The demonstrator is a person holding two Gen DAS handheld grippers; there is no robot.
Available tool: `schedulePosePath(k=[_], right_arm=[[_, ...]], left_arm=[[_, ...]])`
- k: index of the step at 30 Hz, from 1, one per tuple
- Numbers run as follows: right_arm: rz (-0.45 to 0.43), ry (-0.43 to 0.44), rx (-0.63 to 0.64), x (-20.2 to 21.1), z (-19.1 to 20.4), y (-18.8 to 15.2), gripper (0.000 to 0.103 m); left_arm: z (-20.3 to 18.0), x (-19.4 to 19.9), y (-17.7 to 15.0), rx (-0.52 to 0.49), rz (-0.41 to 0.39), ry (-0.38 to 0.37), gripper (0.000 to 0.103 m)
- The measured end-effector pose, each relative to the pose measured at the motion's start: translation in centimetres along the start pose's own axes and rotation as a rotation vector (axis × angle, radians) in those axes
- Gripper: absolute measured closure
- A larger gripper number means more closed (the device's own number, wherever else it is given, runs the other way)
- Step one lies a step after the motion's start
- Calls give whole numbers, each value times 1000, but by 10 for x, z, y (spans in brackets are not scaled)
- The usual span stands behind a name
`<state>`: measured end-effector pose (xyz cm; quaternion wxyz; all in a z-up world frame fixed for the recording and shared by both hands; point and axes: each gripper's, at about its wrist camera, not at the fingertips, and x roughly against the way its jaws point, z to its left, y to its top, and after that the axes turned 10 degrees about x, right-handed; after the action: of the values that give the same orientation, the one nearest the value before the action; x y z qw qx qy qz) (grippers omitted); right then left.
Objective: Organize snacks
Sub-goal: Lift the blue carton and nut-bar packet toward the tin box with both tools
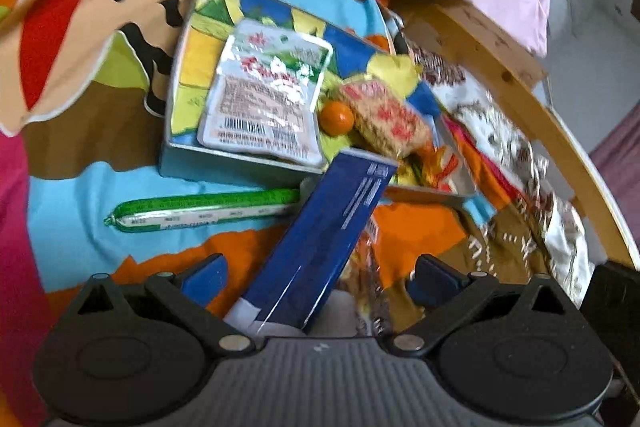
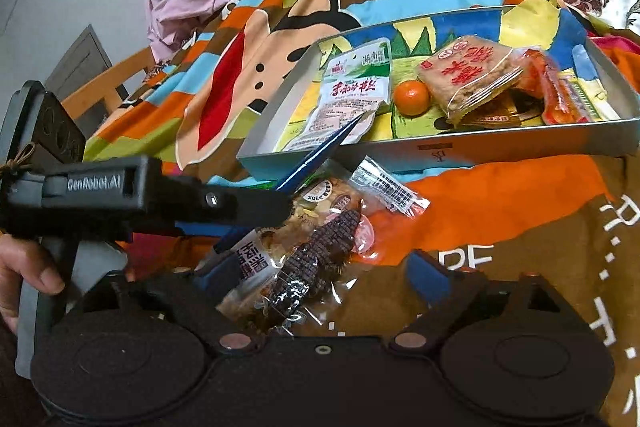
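Pointing steeply down over a colourful cartoon bedspread (image 2: pixel 460 195), the right hand-held gripper (image 2: pixel 316 277) has its jaws apart around a clear snack packet (image 2: pixel 304 259) showing a dark corn cob; the pads are not pressing it. At nine o'clock, the left hand-held gripper (image 2: pixel 280 205), marked "GenRobot.AI", has a blue box (image 1: pixel 320 239) between its spread jaws. At twelve o'clock, a shallow tray (image 2: pixel 440 147) holds packets and a small orange (image 2: pixel 412 97).
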<state>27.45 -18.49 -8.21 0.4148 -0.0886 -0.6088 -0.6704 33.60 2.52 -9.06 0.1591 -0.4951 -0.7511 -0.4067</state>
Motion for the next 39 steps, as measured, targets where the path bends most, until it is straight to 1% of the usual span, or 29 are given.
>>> schedulePosePath(k=[1, 4, 7, 8, 10, 13, 16, 18, 21, 23, 25, 29, 31, 35, 37, 39], right_arm=[[2, 16, -17, -1, -1, 0, 22], [6, 44, -50, 0, -3, -1, 31], [11, 54, -82, 2, -5, -1, 36], [13, 57, -94, 4, -6, -2, 37], [18, 62, -107, 7, -7, -3, 41], [28, 76, -132, 15, -9, -6, 47], [25, 61, -145, 27, -12, -9, 47], [23, 40, -158, 36, -17, -12, 47], [29, -3, -178, 48, -23, -15, 47], [39, -19, -201, 52, -26, -18, 47], [45, -23, -224, 53, -29, -20, 46], [27, -2, -243, 51, -32, -20, 41], [25, 4, -235, 46, -31, -19, 39], [1, 30, -233, 36, -29, -16, 37], [-18, 52, -234, 30, -28, -13, 31], [-22, 63, -224, 25, -24, -11, 28]], left_arm=[[2, -2, -1, -8, 10, -3, 4], [8, -6, -3, 2, 13, -18, 9], [11, -3, -2, 28, 17, -31, 21], [11, -2, -2, 35, 18, -26, 24], [12, 1, -3, 50, 22, -16, 27], [8, 4, -5, 71, 31, 0, 29], [1, 8, -11, 100, 36, 9, 32], [-4, 12, -17, 116, 38, 3, 32], [-12, 16, -25, 111, 48, 11, 32], [-14, 17, -30, 128, 57, 10, 36], [-14, 17, -36, 150, 63, 1, 36], [-13, 15, -38, 162, 62, 3, 36], [-7, 16, -36, 200, 54, -7, 36], [9, 18, -32, 275, 22, -62, 36], [18, 19, -32, 320, -2, -90, 36], [25, 19, -31, 365, -15, -119, 37]])
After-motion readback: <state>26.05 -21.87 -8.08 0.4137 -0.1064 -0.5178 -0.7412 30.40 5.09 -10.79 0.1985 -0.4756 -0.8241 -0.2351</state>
